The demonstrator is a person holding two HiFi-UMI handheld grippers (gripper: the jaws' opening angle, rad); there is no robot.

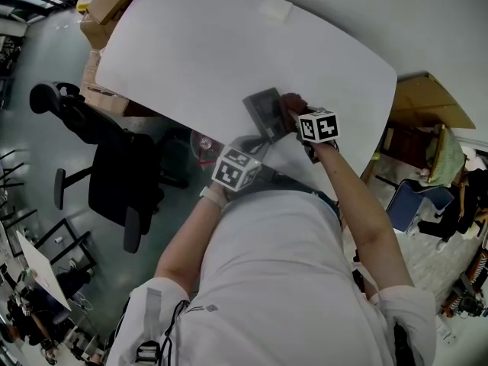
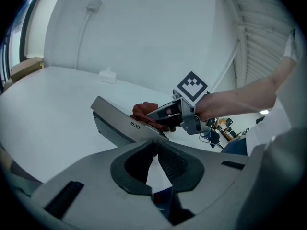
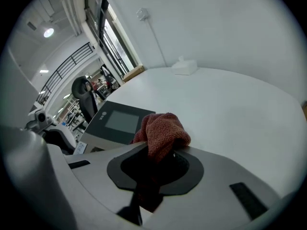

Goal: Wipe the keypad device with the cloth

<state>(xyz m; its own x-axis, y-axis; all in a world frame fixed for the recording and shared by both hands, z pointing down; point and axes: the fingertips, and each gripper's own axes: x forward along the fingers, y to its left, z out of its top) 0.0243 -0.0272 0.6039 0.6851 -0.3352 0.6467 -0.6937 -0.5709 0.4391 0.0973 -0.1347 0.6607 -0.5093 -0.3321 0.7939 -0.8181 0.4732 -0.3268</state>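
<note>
The grey keypad device [image 1: 265, 111] with a dark screen [image 3: 120, 121] sits near the front edge of the white table [image 1: 198, 52]. In the left gripper view it shows as a wedge [image 2: 115, 121] whose near corner runs into my left gripper [image 2: 156, 150], whose jaws stand close together on it. My right gripper [image 3: 163, 152] is shut on a bunched red cloth [image 3: 163, 128]. It holds the cloth [image 2: 144, 110] against the device's right side. From the head view, the left gripper [image 1: 258, 145] is just below the device and the right gripper [image 1: 293, 113] beside it.
A small white box [image 1: 274, 10] lies at the table's far side, with a cable running up the wall behind it. A black office chair [image 1: 107, 166] stands left of the table. Cardboard boxes [image 1: 107, 6] sit at the far left, clutter at the right.
</note>
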